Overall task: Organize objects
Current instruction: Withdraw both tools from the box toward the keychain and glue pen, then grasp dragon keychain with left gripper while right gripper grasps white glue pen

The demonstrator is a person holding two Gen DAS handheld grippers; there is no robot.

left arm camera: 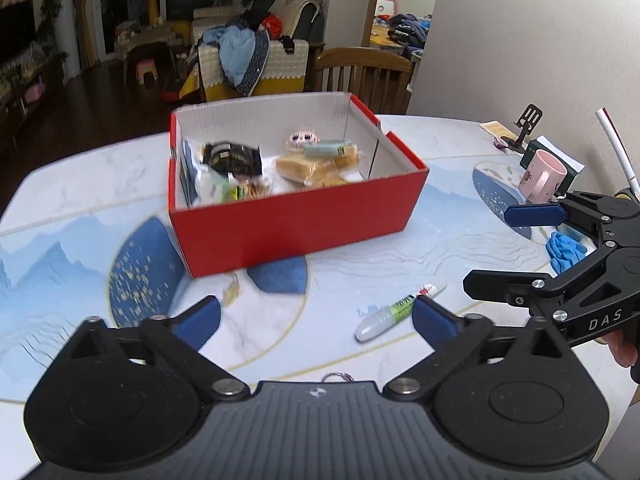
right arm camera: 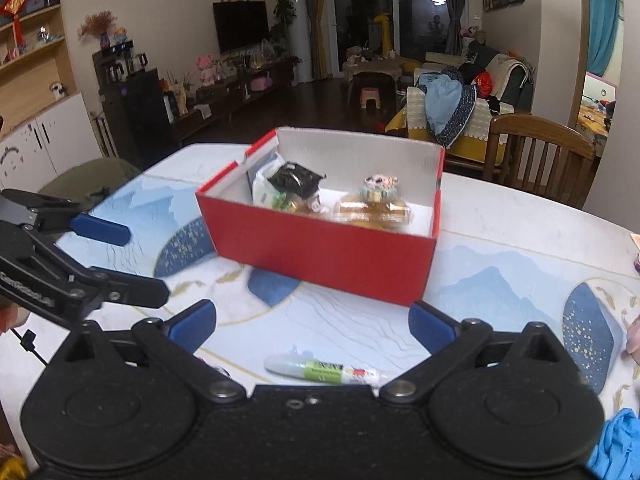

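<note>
A red open box (left arm camera: pixel 304 224) stands on the table and holds several snack packets, a bread bag (left arm camera: pixel 316 168) and a black packet (left arm camera: pixel 232 156); it also shows in the right wrist view (right arm camera: pixel 328 252). A white and green tube (left arm camera: pixel 394 312) lies on the table in front of the box, close below my right gripper (right arm camera: pixel 312 324) in its view (right arm camera: pixel 324 372). My left gripper (left arm camera: pixel 316 320) is open and empty, just left of the tube. My right gripper is open and empty too and shows at the right in the left wrist view (left arm camera: pixel 492 248).
A pink mug (left arm camera: pixel 540 178), a dark box, a phone stand (left arm camera: pixel 528 122) and a blue glove (left arm camera: pixel 564 250) sit at the table's right side. A wooden chair (left arm camera: pixel 362 76) stands behind the table. A key ring (left arm camera: pixel 336 378) lies near my left gripper.
</note>
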